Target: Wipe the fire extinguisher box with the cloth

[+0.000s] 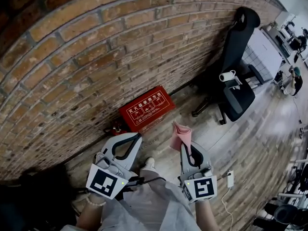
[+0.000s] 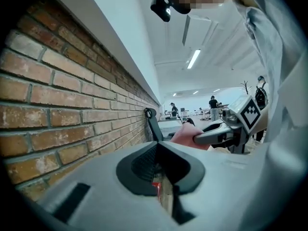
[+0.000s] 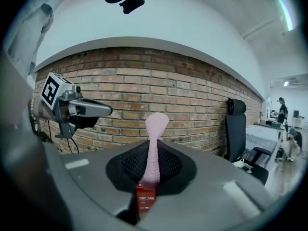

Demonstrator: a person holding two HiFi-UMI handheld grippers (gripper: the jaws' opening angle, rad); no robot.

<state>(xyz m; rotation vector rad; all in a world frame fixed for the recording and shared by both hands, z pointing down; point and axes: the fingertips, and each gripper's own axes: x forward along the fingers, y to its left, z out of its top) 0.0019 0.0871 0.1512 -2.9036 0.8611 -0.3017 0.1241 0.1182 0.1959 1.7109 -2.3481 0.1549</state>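
The red fire extinguisher box (image 1: 147, 108) lies flat on the wooden floor against the brick wall (image 1: 72, 57), its white-printed face up. My right gripper (image 1: 184, 147) is shut on a pink cloth (image 1: 181, 136), which sticks up past its tips just short of the box's near right corner. In the right gripper view the cloth (image 3: 156, 124) stands between the jaws and the box (image 3: 146, 198) shows below them. My left gripper (image 1: 136, 137) is shut and holds nothing, hovering near the box's front left corner. A sliver of the box (image 2: 156, 188) shows through its jaws.
A black office chair (image 1: 238, 76) with a paper roll (image 1: 227, 76) on its seat stands right of the box. A small red object (image 1: 115, 127) sits at the box's left end. A white adapter with a cable (image 1: 230, 178) lies on the floor at right. People work far off.
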